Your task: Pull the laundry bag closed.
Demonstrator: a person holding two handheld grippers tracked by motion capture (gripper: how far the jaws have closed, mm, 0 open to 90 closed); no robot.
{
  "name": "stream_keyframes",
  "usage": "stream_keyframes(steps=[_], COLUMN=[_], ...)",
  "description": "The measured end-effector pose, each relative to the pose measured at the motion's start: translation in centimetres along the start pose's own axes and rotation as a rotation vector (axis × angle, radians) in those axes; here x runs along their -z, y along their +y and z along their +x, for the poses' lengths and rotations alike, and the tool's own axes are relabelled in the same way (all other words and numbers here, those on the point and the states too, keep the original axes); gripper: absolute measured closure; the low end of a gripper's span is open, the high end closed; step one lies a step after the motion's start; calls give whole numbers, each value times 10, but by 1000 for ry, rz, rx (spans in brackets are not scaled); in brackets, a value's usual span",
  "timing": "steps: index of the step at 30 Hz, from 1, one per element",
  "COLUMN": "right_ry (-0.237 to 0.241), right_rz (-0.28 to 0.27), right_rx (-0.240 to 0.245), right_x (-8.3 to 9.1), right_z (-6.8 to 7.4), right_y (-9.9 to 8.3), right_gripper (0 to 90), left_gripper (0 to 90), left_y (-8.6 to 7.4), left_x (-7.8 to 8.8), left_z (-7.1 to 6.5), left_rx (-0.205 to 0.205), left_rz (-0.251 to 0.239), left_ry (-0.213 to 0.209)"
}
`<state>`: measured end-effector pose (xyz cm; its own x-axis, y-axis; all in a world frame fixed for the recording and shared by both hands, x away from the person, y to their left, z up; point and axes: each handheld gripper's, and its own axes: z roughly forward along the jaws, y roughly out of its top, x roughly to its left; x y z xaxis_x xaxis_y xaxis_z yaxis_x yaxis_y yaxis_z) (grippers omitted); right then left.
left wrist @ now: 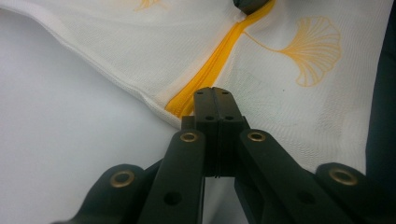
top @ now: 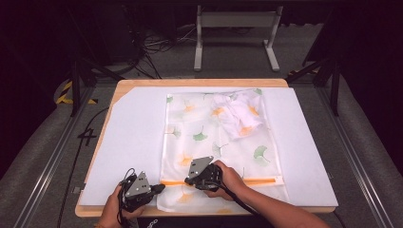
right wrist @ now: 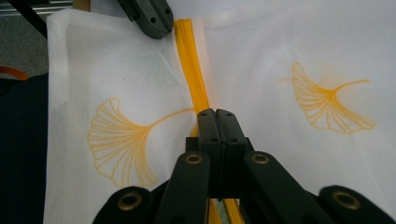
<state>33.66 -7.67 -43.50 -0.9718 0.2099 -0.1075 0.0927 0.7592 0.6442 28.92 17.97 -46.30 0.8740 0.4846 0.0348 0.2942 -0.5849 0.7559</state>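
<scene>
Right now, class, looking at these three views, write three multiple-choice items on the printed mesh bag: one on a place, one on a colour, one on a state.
1. Where does the crumpled white cloth lie in the high view?
A. far right part of the white mesh laundry bag
B. near left corner
C. off the table

2. What colour is the bag's zipper?
A. green
B. orange-yellow
C. black

3. How do the left gripper's jaws stand?
A. wide open
B. half open
C. closed at the zipper's end

Answers: 1 A, it sits inside the far right part; 2 B, both gripper views show it; 3 C, the jaws meet.
</scene>
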Motion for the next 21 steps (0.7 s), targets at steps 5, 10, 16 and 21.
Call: stream_keyframes(steps=[5,10,16,21], right_ry=[5,0,-7,-6], right_rz=[3,1,5,6], right_rx=[0,-9,-25,-37], right_x=[3,7,13,17], right_z=[-1,-2,-3,-5], right_y=[-4,-8,-14,-20], right_gripper=[900,900,900,900], left_gripper=[900,900,900,900], left_y=[0,0,0,0], left_x=[0,0,0,0], left_z=[0,0,1,1], left_rx=[0,1,0,1], left_rz=[-1,-1,-1,-1], left_ry=[-1,-1,-3,-3])
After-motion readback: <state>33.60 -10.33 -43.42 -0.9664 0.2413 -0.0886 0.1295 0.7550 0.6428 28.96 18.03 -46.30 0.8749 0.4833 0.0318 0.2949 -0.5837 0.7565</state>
